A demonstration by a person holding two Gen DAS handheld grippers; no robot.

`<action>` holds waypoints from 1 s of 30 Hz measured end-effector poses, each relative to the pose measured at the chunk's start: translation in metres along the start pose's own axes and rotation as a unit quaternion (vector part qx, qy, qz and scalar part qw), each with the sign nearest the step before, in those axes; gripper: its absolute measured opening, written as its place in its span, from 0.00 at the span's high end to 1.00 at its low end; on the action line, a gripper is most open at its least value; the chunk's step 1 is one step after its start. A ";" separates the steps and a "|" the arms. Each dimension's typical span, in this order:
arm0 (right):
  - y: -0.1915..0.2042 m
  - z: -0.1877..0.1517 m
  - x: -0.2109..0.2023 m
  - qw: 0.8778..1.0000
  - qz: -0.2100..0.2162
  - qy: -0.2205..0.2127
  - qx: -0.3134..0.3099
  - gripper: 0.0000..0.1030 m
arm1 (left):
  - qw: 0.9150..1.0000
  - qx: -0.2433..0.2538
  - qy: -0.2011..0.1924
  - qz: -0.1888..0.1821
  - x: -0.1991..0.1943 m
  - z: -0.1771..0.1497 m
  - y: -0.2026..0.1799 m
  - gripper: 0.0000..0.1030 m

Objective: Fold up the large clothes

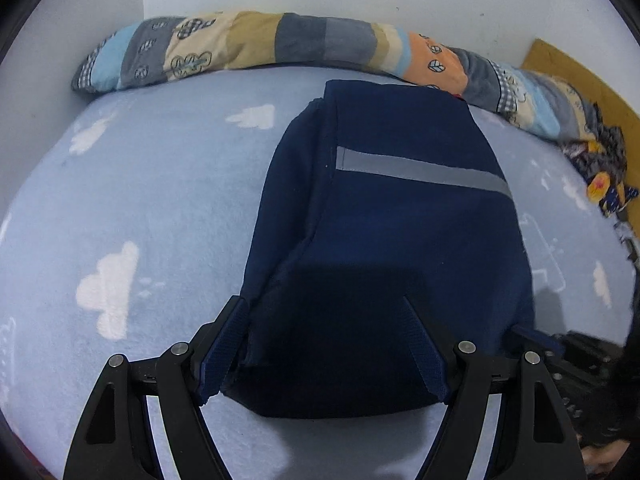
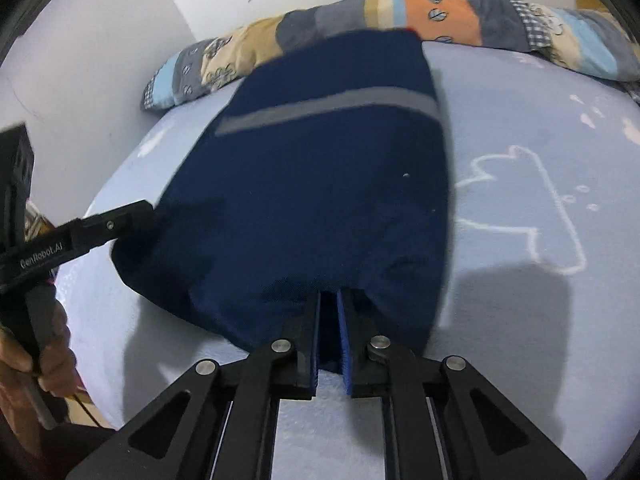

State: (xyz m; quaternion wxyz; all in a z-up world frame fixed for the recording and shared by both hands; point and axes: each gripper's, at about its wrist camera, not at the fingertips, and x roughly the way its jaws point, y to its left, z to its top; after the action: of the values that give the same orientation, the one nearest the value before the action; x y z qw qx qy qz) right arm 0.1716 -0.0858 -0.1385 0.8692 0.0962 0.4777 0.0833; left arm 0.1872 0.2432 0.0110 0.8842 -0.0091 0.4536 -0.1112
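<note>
Navy garment lies folded into a long panel on the bed, running from the near edge toward the patchwork bolster at the wall. A grey stripe crosses its far half, and a narrower folded layer shows along its left side in the left wrist view. The far end reaches right up to the bolster; whether it touches is hard to tell.

The left gripper stands wide open over the near end of the garment. Its left finger sits at the cloth's left edge and the right finger lies on top of the dark fabric, so the near end is between the fingers, but the pads do not press together on it. In the right wrist view this same gripper comes in from the left with its tip at the garment's side edge, held by a hand at the lower left.

The right gripper is closed on the near hem of the garment: its two fingers stand almost together with a thin fold of navy cloth pinched between the blue pads. The cloth looks gathered and slightly lifted toward that pinch, and this view is somewhat blurred.

The bed sheet is pale blue with white clouds. Some patterned cloth lies at its far right corner.
</note>
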 end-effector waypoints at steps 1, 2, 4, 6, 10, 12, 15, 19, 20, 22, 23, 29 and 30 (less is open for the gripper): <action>0.002 0.003 -0.001 1.000 -0.003 0.008 -0.005 0.92 | 1.000 0.001 -0.002 0.000 0.000 0.002 -0.001 0.26; 0.002 0.007 -0.004 1.000 -0.002 0.018 -0.006 0.92 | 1.000 0.000 -0.004 -0.001 0.000 0.003 -0.002 0.26; -0.002 0.017 -0.014 0.999 0.019 0.027 0.003 0.91 | 1.000 -0.003 -0.018 -0.003 -0.004 0.006 -0.002 0.26; -0.010 0.034 -0.028 0.999 0.050 0.010 0.016 0.89 | 1.000 0.000 -0.029 -0.001 -0.006 0.005 -0.009 0.26; -0.034 0.089 -0.033 0.999 0.026 -0.023 0.039 0.86 | 1.000 0.000 -0.023 0.002 0.001 0.002 -0.023 0.26; -0.044 0.120 -0.024 0.998 0.004 -0.033 0.049 0.86 | 1.000 -0.005 -0.006 0.002 0.009 0.003 -0.026 0.26; -0.057 0.168 0.006 0.997 -0.019 -0.034 0.062 0.85 | 1.000 -0.004 0.022 0.016 0.024 0.006 -0.029 0.26; -0.070 0.206 0.050 0.997 -0.033 -0.008 0.074 0.85 | 0.999 0.009 0.034 0.041 0.034 0.009 -0.033 0.26; -0.072 0.211 0.063 0.996 -0.039 0.004 0.078 0.85 | 0.998 0.009 0.038 0.045 0.036 0.009 -0.034 0.25; -0.076 0.217 0.090 0.995 -0.052 0.024 0.080 0.85 | 0.998 0.009 0.045 0.052 0.041 0.009 -0.034 0.25; -0.079 0.216 0.100 0.994 -0.056 0.039 0.086 0.85 | 0.998 0.005 0.046 0.053 0.041 0.010 -0.033 0.25; -0.059 0.226 0.103 0.992 -0.095 0.058 0.058 0.84 | 0.998 -0.005 0.045 0.043 0.039 0.015 -0.033 0.25; -0.048 0.228 0.095 0.995 -0.079 0.041 0.046 0.84 | 0.998 -0.006 0.042 0.042 0.038 0.015 -0.032 0.25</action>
State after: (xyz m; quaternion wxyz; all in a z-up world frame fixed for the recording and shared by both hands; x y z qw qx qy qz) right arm 0.4174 -0.1301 -0.1084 0.8476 0.0944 0.5222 -0.0039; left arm 0.2147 0.2029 -0.0067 0.8681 0.0094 0.4911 -0.0719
